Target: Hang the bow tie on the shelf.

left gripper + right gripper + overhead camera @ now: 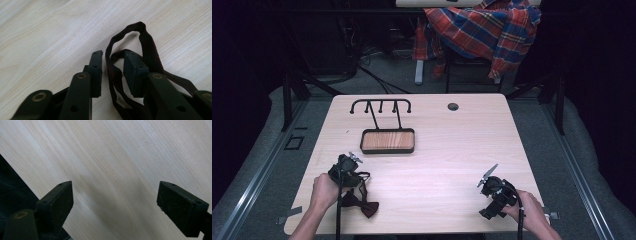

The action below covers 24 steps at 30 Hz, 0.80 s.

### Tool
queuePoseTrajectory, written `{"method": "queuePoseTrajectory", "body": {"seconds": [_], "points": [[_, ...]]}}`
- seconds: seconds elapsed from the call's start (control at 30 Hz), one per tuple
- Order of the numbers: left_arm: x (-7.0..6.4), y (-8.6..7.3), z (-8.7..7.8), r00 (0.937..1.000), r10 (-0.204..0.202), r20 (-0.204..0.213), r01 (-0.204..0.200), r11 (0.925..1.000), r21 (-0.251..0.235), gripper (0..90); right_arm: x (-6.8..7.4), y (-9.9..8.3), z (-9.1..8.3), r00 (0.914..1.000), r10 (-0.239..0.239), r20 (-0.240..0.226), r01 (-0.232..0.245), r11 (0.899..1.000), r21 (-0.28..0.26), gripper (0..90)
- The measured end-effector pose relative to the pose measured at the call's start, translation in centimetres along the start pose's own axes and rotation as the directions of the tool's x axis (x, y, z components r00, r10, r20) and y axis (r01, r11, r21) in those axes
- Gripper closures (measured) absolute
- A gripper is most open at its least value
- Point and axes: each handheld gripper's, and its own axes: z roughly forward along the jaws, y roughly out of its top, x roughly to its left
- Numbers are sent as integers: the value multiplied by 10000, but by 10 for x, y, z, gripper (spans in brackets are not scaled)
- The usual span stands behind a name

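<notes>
Dark red bow tie [360, 203]; pale woodgrain table [447, 150].

Matt cloth bow tie [362, 204]; smooth wood table [437, 150].

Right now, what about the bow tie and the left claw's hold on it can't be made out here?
- High view: whether the left claw grips the strap; too small.
- Left gripper view: a strap loop lies between the part-open jaws; contact with the pads unclear, lower strap hidden behind the jaws.
- High view: the bow tie is partly covered by the trailing cable.
</notes>
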Motion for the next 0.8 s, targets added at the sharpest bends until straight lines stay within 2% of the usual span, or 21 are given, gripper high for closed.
{"method": "queuePoseTrajectory", "body": {"seconds": [0.1,0.13,0.2,0.43,0.5,0.57,0.6,0.73,0.77,0.8], "points": [[0,0,0,9999,-57,-98,57,10000,66,740,0,1,0,10000,-26,33,26,10000,-37,135],[0,-1,0,9999,-80,-103,81,10000,45,802,0,1,0,10000,-21,31,22,10000,-88,135],[-1,0,1,9999,-77,-149,80,9998,181,843,0,1,0,10000,-66,61,67,9999,-118,135],[-8,1,2,9992,283,-272,-271,9985,467,835,-1,-1,-2,9999,-58,135,60,9999,-154,135],[-7,0,2,9994,225,-254,-214,9989,409,873,-1,1,0,10000,2,93,-1,9999,-125,135],[-6,0,1,9991,195,-378,-188,9997,164,880,-2,2,1,10000,-44,79,44,10000,-76,135],[-4,0,-1,9990,99,-431,-104,9999,-107,885,-3,3,2,9999,-95,88,94,9999,82,135],[-5,0,-6,9989,176,-430,-185,9996,-227,887,-3,2,2,9999,-92,102,91,9999,89,135],[-8,-1,-11,9993,110,-369,-128,9988,-471,887,-1,0,0,9998,-96,161,95,9999,53,135],[-8,-1,-11,9993,110,-369,-128,9988,-471,887,-1,0,0,9998,-96,161,95,9999,53,135]]}}
